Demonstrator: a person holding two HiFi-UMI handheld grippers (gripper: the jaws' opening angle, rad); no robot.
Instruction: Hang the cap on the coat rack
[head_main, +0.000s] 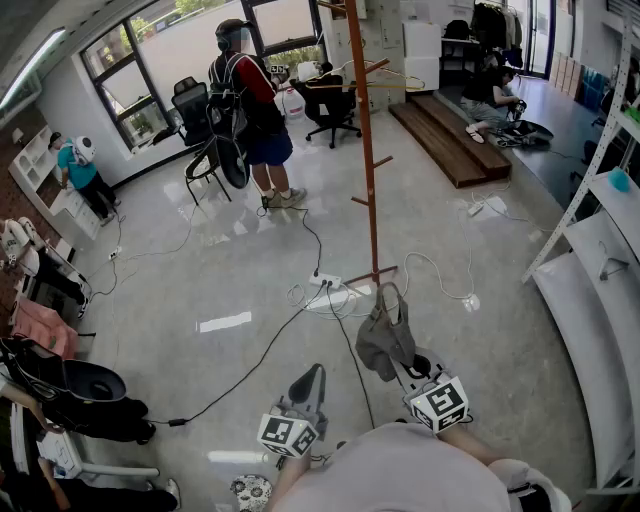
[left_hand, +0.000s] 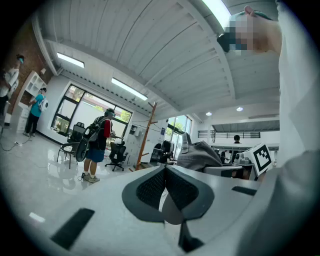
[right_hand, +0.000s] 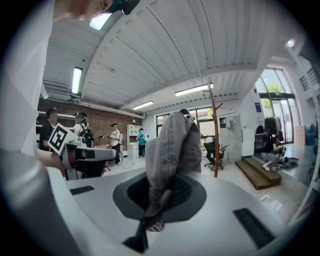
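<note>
R fingers (right_hand: 189, 194) pinch cap (right_hand: 172, 145), long axis toward coat rack (right_hand: 216, 131)

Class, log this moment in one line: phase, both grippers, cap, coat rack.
phase: pre-hang | left gripper: shut, empty | right gripper: shut on cap | cap: not hung | coat rack: ahead

cap (head_main: 385, 338): grey stitched cloth, matt | rack (head_main: 363, 130): reddish-brown wood, smooth | floor (head_main: 240, 255): pale, glossy

- No word, number or brand name can be read anywhere in this room
- White cube with black square markers (head_main: 440, 403): coded pattern only, no letters
- Small blue wall sign (right_hand: 257, 107): too far off to read
</note>
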